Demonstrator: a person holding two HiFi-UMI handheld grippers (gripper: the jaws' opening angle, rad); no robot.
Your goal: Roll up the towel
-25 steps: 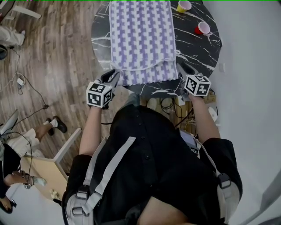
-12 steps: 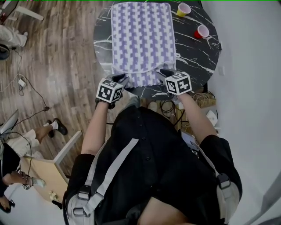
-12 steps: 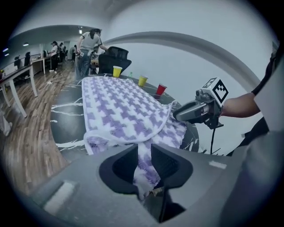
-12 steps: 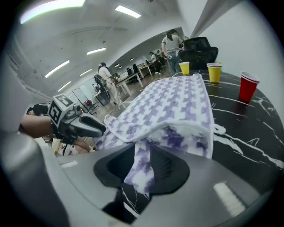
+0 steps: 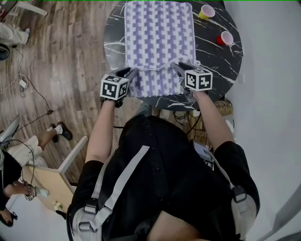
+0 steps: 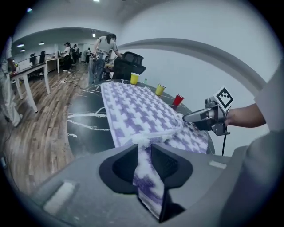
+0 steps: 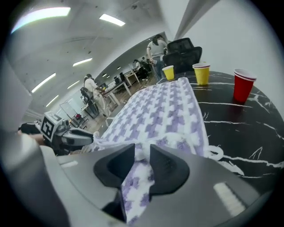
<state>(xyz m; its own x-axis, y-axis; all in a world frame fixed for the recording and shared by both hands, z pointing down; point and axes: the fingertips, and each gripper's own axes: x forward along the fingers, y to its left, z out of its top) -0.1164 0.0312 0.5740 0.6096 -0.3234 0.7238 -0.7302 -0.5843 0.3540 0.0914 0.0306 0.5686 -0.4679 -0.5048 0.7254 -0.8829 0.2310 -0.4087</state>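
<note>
A purple-and-white checked towel [image 5: 159,35] lies lengthwise on the round black marble table [image 5: 113,40]; its near end is folded back over itself. My left gripper [image 5: 130,72] is shut on the near left corner of the towel [image 6: 146,177], cloth pinched between its jaws. My right gripper [image 5: 179,68] is shut on the near right corner of the towel [image 7: 135,177]. Both grippers sit over the towel's near fold, side by side. The towel [image 6: 137,108] stretches away from the jaws, and in the right gripper view the towel [image 7: 162,108] runs toward the cups.
A yellow cup [image 5: 206,11] and a red cup [image 5: 225,37] stand at the table's far right. Another yellow cup [image 7: 168,72] stands farther back. Cables [image 5: 188,112] lie under the table's near edge. A person's legs [image 5: 44,136] and a wooden box [image 5: 49,181] are at lower left.
Both grippers moved from the table's near edge forward over the towel, carrying its near corners with them, so the near end now lies folded over.
</note>
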